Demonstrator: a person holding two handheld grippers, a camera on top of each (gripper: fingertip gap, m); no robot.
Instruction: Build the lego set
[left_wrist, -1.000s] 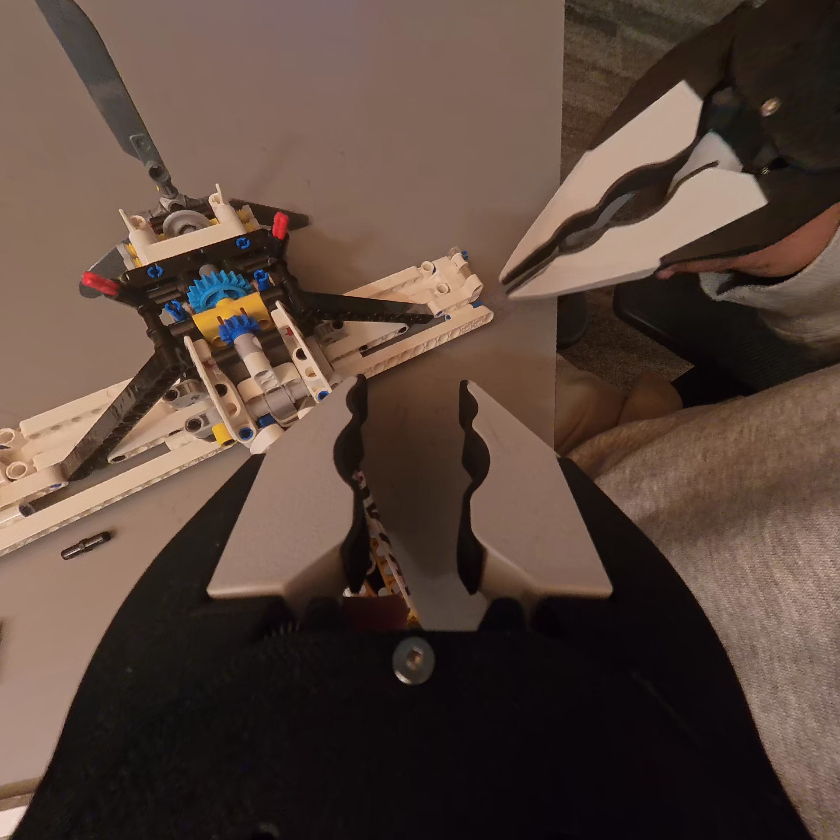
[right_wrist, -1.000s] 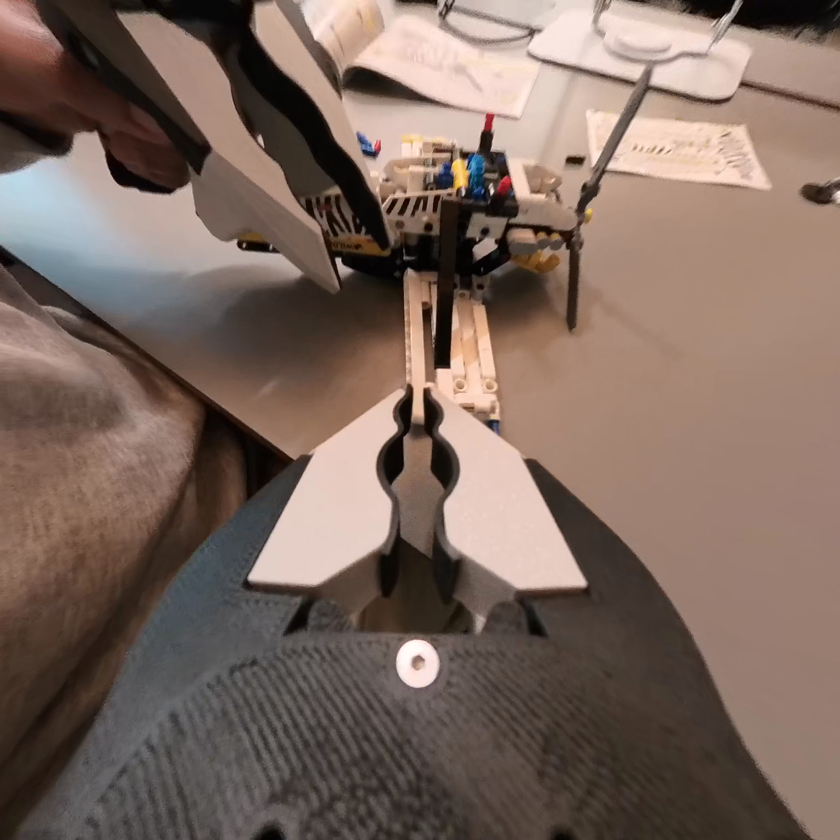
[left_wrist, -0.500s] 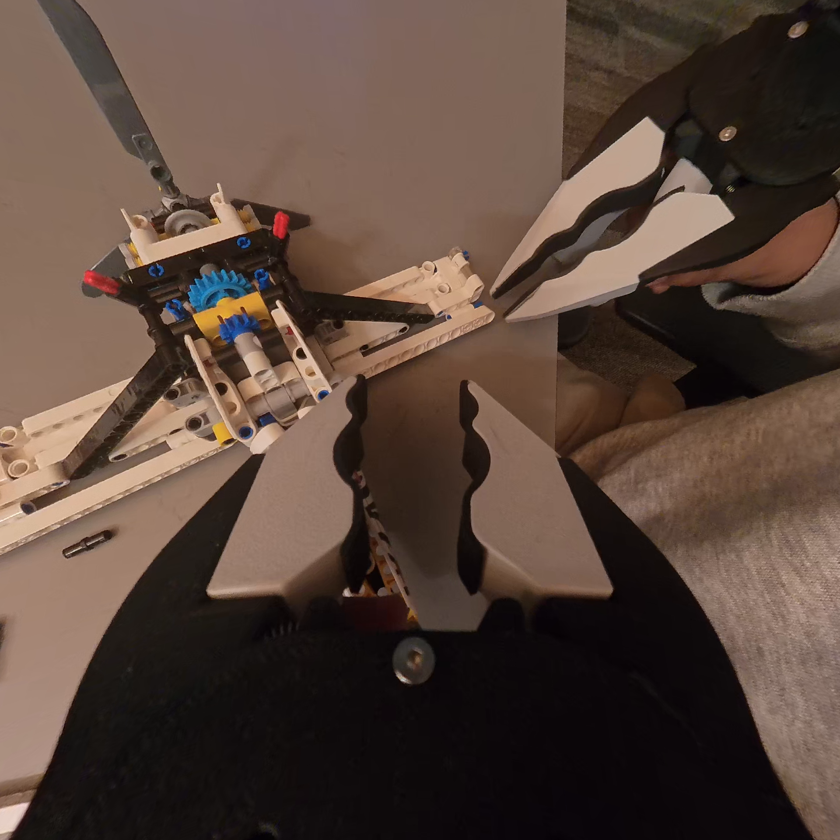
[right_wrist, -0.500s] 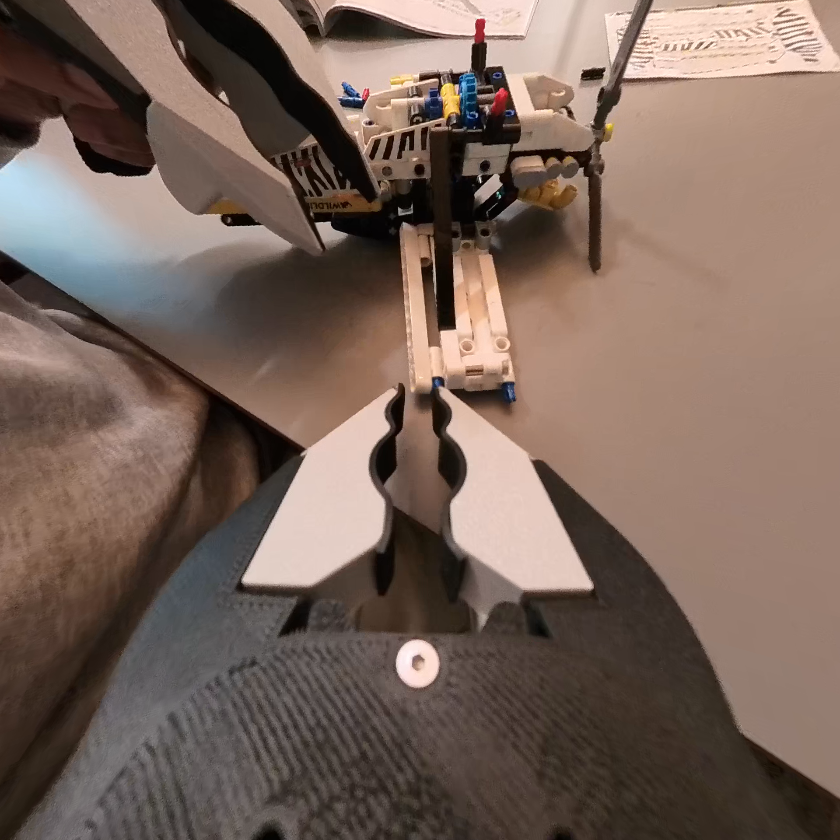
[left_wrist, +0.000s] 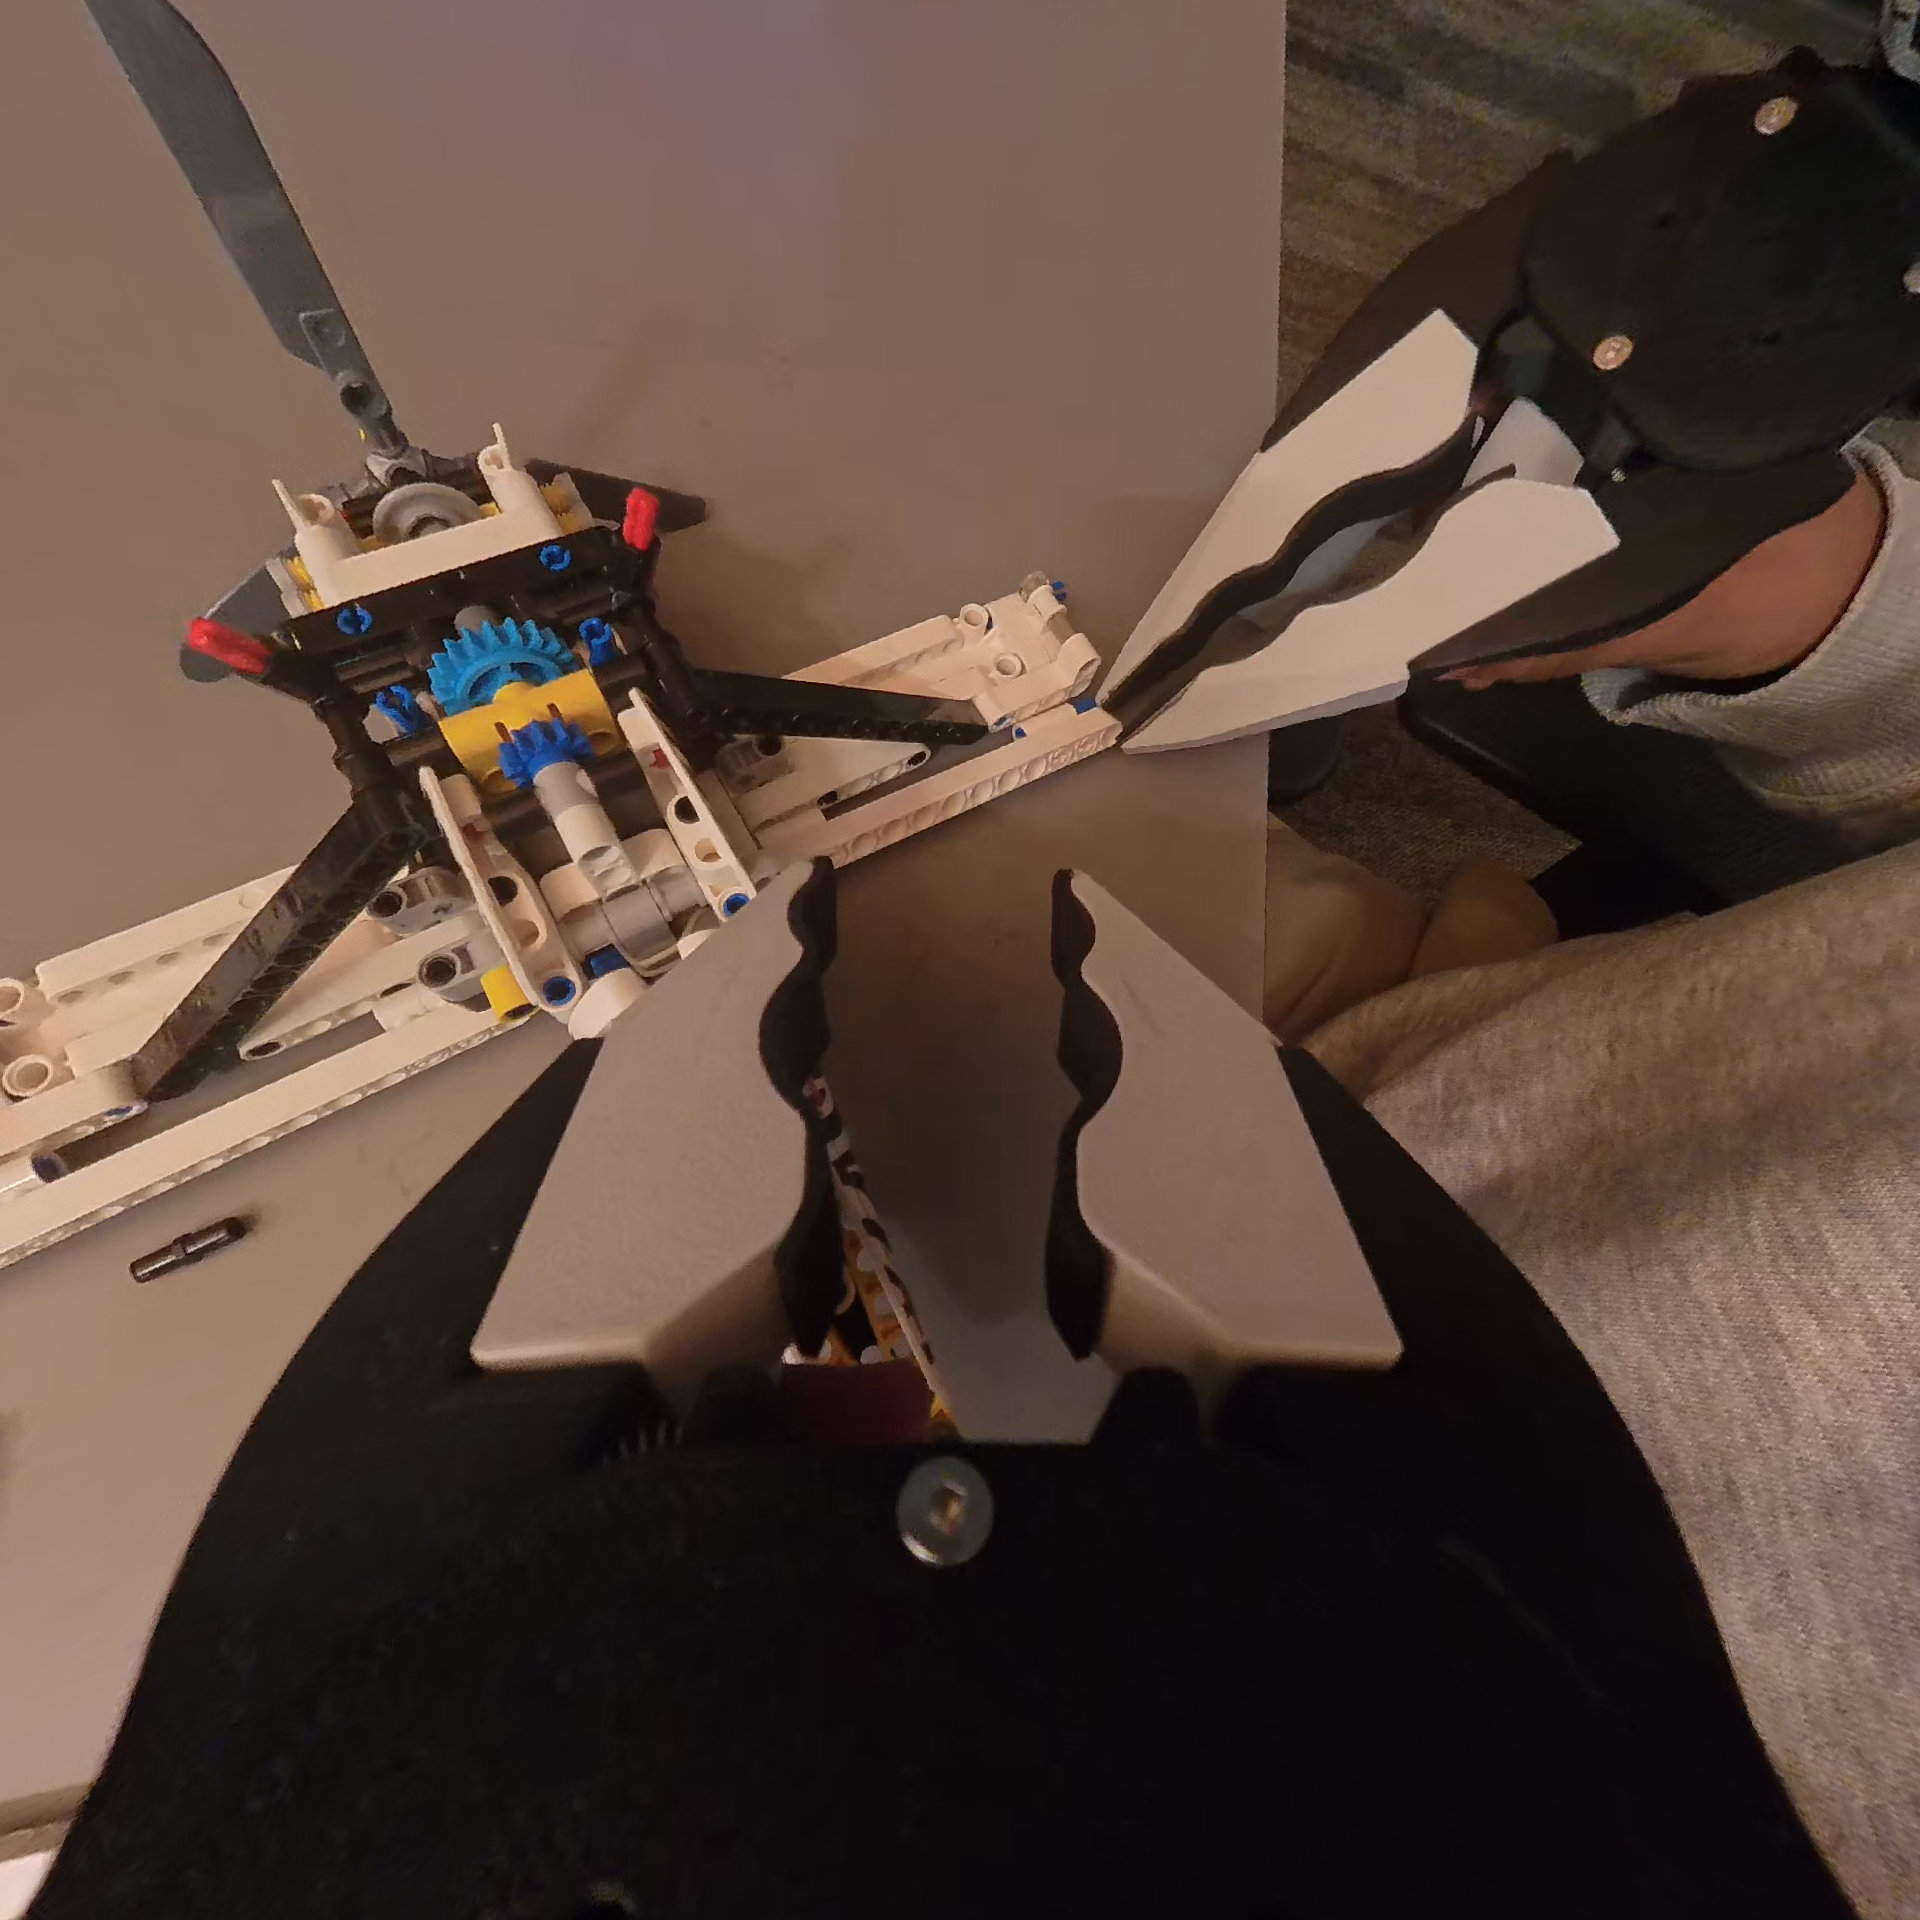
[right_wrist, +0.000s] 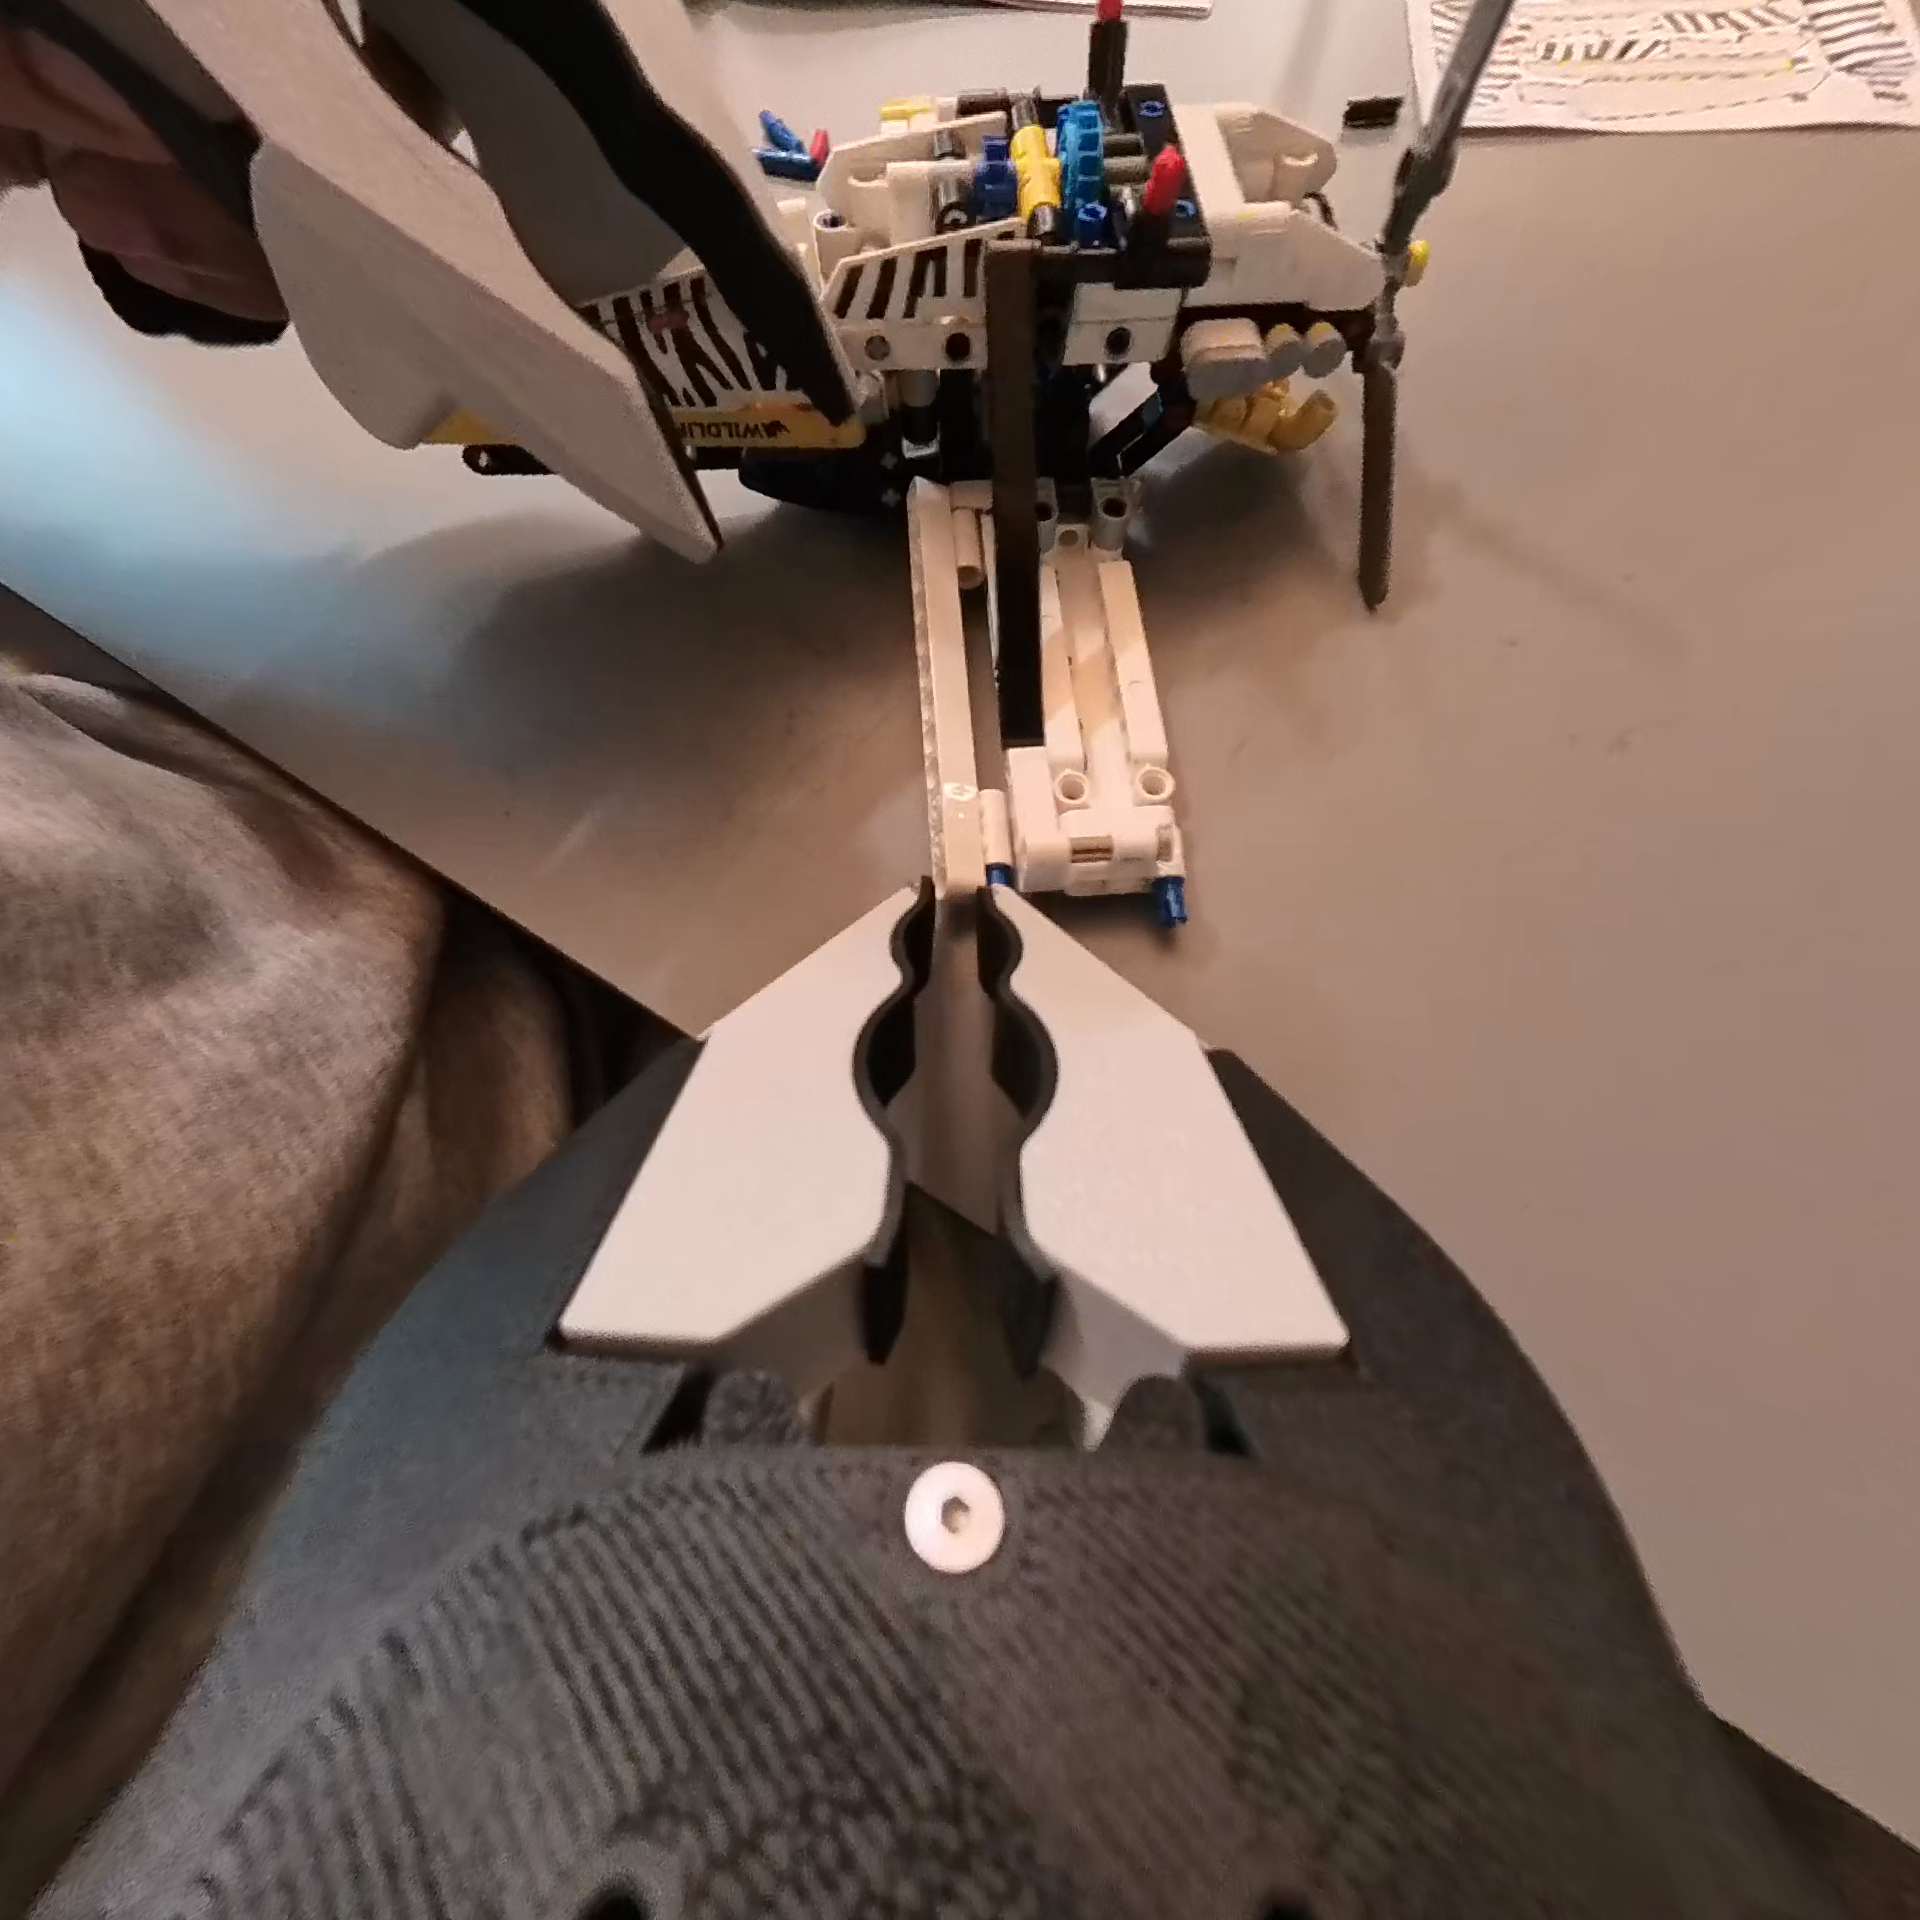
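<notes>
The lego plane model (left_wrist: 499, 707) lies on the grey table (left_wrist: 883, 312), with blue gears, red pins and long white wings. My left gripper (left_wrist: 940, 894) is open above the fuselage; its zebra-striped panel (left_wrist: 847, 1195) shows between the fingers. In the right wrist view the left gripper (right_wrist: 774, 468) hangs over that striped panel (right_wrist: 717, 353). My right gripper (right_wrist: 951, 899) has its tips closed around the end of the long white wing beam (right_wrist: 940, 675). In the left wrist view the right gripper (left_wrist: 1114, 722) touches the wing tip (left_wrist: 1039, 665) near the table edge.
A grey propeller blade (left_wrist: 208, 177) sticks out from the nose, also in the right wrist view (right_wrist: 1382, 468). A small black pin (left_wrist: 187, 1242) lies loose on the table. A printed sheet (right_wrist: 1662, 62) lies at the back. The person's grey clothing (left_wrist: 1662, 1195) is past the table edge. There is about 8 cm between the tips of the two grippers.
My right gripper drew back along the wing, opened slightly, then closed its tips on the beam's end. The left gripper and the model have stayed put.
</notes>
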